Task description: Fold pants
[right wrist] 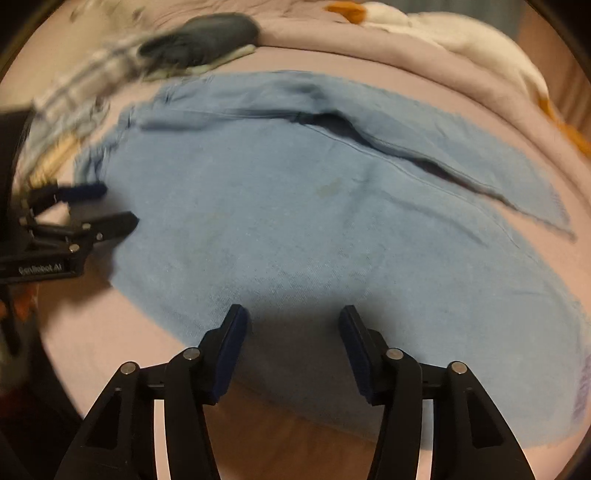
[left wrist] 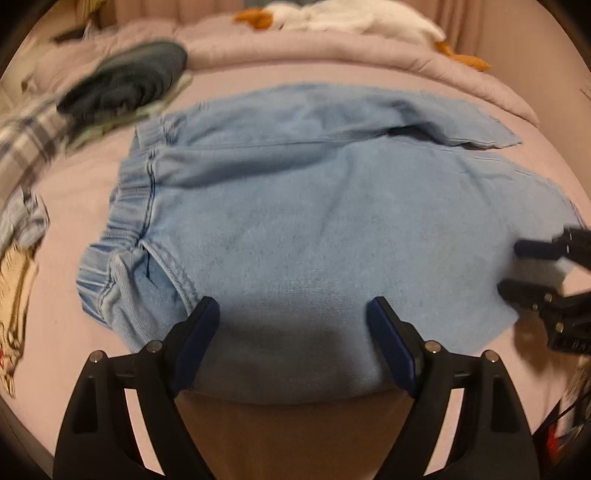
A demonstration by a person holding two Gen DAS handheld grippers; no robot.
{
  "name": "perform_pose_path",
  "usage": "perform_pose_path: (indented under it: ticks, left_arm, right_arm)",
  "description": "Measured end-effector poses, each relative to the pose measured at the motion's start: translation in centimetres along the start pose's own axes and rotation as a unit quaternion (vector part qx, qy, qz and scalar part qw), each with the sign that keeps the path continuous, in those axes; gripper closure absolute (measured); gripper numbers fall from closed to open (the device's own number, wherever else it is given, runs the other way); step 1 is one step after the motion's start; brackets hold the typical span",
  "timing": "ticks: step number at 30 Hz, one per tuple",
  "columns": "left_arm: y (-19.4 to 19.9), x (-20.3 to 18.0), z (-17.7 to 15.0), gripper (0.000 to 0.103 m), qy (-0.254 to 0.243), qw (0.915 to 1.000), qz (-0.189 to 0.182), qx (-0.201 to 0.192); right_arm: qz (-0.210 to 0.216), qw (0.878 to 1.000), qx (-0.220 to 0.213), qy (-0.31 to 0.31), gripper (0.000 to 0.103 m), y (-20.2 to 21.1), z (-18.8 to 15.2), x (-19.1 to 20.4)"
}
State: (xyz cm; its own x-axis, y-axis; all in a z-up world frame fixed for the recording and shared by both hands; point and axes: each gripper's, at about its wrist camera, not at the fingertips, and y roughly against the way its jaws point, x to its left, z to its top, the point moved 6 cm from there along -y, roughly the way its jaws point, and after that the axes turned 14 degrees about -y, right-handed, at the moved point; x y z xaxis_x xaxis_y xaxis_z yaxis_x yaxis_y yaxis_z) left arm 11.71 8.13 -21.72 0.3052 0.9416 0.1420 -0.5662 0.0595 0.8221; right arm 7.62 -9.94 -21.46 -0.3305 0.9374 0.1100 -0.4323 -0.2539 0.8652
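Note:
Light blue denim pants (left wrist: 295, 206) lie flat on a pink bed sheet (left wrist: 74, 332), with the elastic waistband (left wrist: 129, 199) at the left and the legs (right wrist: 443, 229) running right, one laid partly over the other. My left gripper (left wrist: 292, 306) hovers open over the near edge of the pants, just right of the waistband, and nothing is between its fingers. It also shows at the left of the right wrist view as the left gripper (right wrist: 118, 206). My right gripper (right wrist: 292, 312) stands open over the near edge further along the leg, seen from the side as the right gripper (left wrist: 509, 267).
A dark folded garment (left wrist: 125, 81) and a plaid cloth (left wrist: 26, 144) lie at the back left, with more clothes (left wrist: 18, 258) along the left edge. A bunched pink duvet (left wrist: 332, 51) and a white and orange plush (left wrist: 351, 18) lie at the back. The bed's near edge drops to brown floor (left wrist: 280, 443).

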Motion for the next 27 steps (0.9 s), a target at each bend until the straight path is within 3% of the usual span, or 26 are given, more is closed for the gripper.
perform_pose_path:
  ticks: [5,10,15,19,22,27]
  left_arm:
    - [0.2,1.5,1.4,0.018,0.013,0.9989,-0.045,-0.002]
    - [1.9,5.4,5.9,0.018,0.035,0.9961,-0.054,-0.061]
    - [0.6,11.7,9.9,0.018,0.053,0.9952,-0.023,-0.079]
    - [-3.2,17.6,12.6,0.019,0.095,0.9931,-0.038,-0.058]
    - [-6.4,19.5,13.8,0.019,0.102,0.9906,-0.088,-0.024]
    - [-10.1,21.5,13.9,0.027,0.097,0.9877,-0.120,0.026]
  right_arm:
    - [0.035,0.999,0.020,-0.016,0.049,0.3,1.5,-0.9]
    - [0.060,0.998,-0.030,-0.022,0.049,0.9,6.7,-1.9]
    - [0.057,0.995,-0.084,0.017,0.048,0.5,12.7,-2.3]
    - [0.060,0.993,-0.090,0.047,0.046,-1.7,18.9,-2.9]
    - [0.058,0.994,-0.069,0.058,0.046,-4.5,22.6,-3.2]
    - [0.055,0.996,-0.031,0.071,0.046,-8.7,25.9,-3.0]
